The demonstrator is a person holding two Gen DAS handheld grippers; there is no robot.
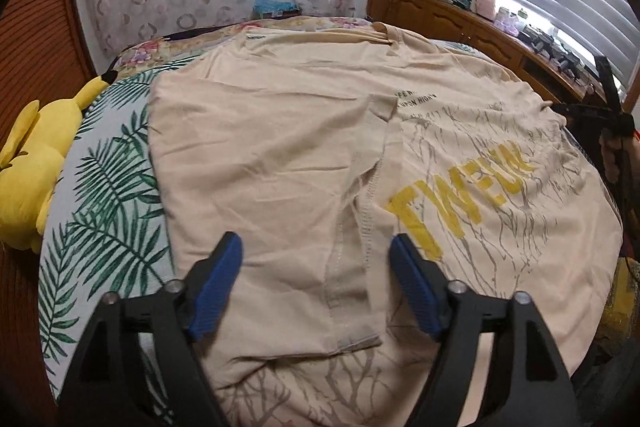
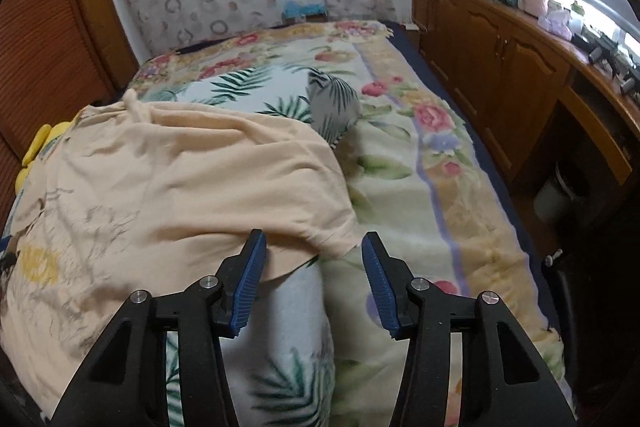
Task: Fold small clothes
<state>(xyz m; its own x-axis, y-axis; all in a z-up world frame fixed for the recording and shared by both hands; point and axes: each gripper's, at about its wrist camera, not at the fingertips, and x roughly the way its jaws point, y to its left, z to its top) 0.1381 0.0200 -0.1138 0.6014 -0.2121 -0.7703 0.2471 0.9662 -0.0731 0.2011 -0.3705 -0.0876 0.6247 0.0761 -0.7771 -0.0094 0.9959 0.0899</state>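
Note:
A beige T-shirt [image 1: 280, 147] with yellow lettering and a grey branch print lies spread on the bed. Its left side and sleeve are folded over onto the body. My left gripper [image 1: 316, 247] is open just above the folded sleeve, near its hem. In the right wrist view the same T-shirt [image 2: 180, 179] lies to the left. My right gripper [image 2: 312, 247] is open and empty at the shirt's right sleeve edge, with the sleeve tip between its blue pads. The right gripper also shows in the left wrist view [image 1: 600, 111] at the shirt's far right edge.
The bed has a leaf-print sheet [image 1: 100, 207] and a floral blanket [image 2: 420, 167]. A yellow plush toy [image 1: 36, 163] lies at the bed's left edge. A grey leaf-print pillow [image 2: 332, 103] lies further up. A wooden cabinet [image 2: 500, 67] with clutter runs along the right.

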